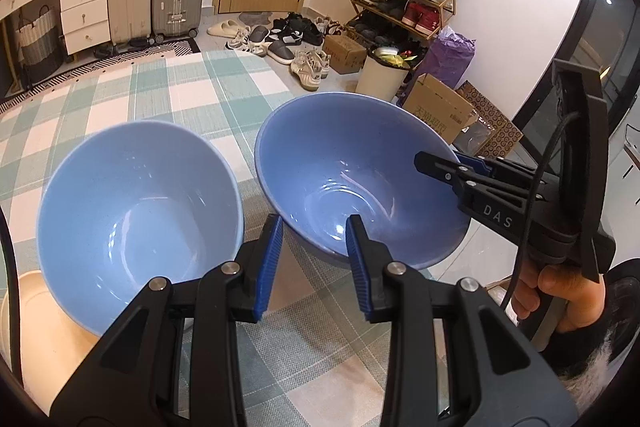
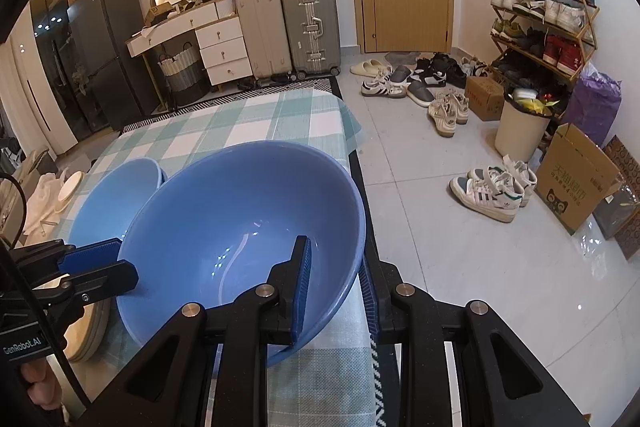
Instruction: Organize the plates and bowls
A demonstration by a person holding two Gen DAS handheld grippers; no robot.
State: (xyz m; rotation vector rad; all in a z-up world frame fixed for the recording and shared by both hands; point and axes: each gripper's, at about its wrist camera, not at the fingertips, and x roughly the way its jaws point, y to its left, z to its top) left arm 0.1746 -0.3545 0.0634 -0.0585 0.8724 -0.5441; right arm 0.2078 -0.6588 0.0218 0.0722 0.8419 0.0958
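Observation:
Two blue bowls stand side by side on the checked tablecloth. The right bowl is tilted. My right gripper straddles its right rim, one pad inside and one outside, and looks closed on the rim. My left gripper is open, its jaws straddling the near rim of the same bowl without pinching it. The left bowl sits free. Cream plates lie under or beside the left bowl.
The table's right edge is close to the right bowl, with tiled floor beyond. Shoes, a cardboard box, a bin and a shoe rack stand on the floor. Suitcases stand by the door.

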